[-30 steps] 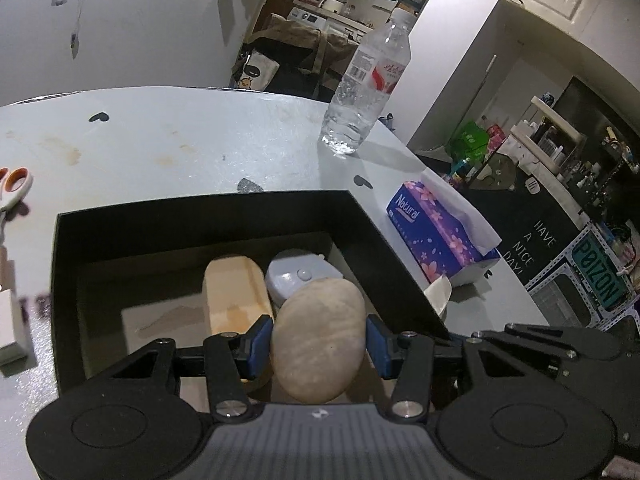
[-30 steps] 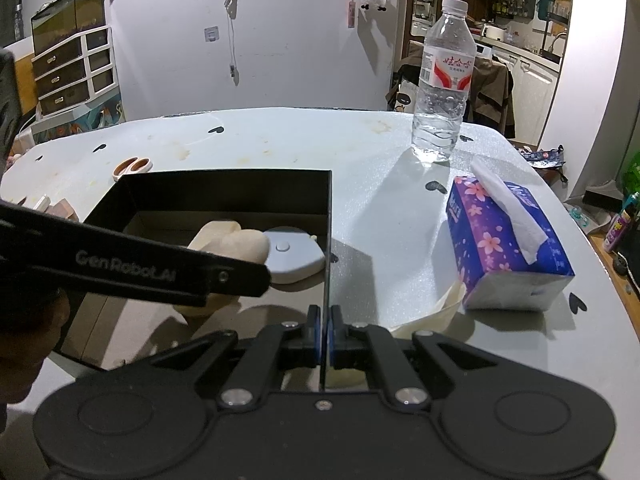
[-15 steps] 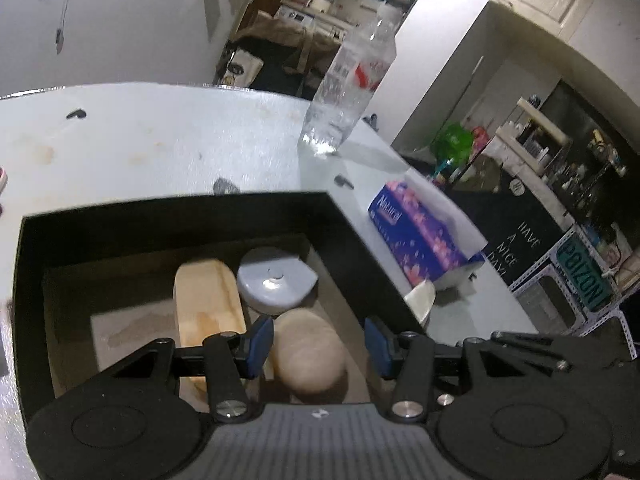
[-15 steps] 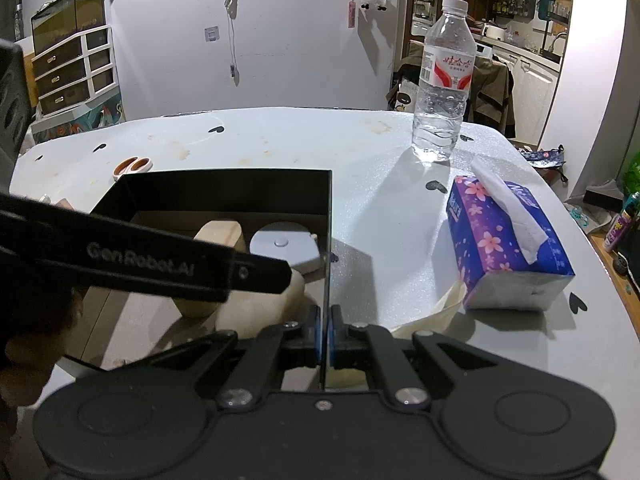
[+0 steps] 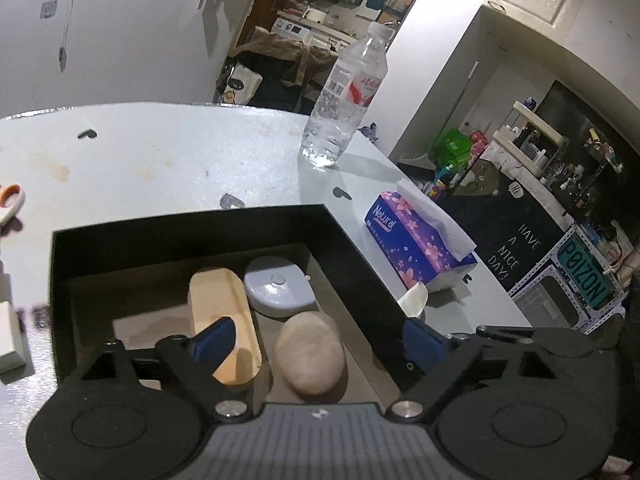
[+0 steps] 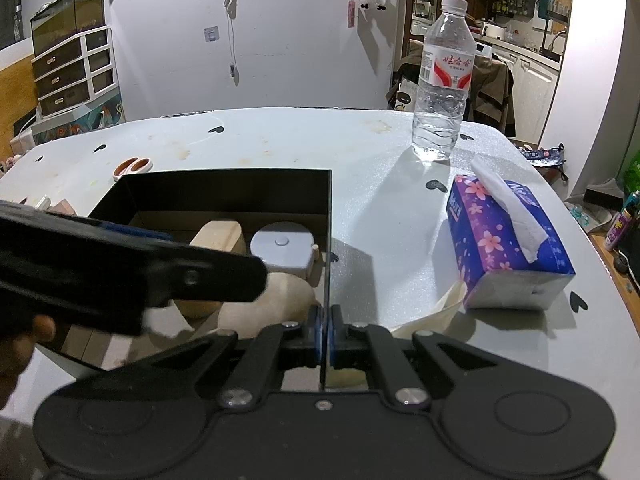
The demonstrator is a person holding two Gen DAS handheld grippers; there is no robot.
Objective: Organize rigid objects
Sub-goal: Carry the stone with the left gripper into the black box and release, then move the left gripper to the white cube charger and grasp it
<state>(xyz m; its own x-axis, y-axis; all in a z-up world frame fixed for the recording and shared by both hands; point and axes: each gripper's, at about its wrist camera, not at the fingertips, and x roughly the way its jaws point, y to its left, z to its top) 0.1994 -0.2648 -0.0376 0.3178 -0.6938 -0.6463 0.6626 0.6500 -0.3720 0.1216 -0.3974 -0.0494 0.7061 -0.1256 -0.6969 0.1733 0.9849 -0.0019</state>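
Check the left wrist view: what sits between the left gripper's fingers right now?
The tan stone, resting on the floor of the black box. The left gripper has just opened, and its pads stand clear of the stone on both sides.

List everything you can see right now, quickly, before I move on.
Box: 1, black, on table.
Stone: 1, beige, inside box.
Wooden block: 1, tan, inside box.
Round case: 1, grey, inside box.
Water bottle: 1, clear, far on table.
Tissue pack: 1, purple, right of box.
Scissors: 1, orange-handled, behind box.
Table: 1, white.
Left gripper: open above stone, jaws just opened.
Right gripper: shut on box wall.
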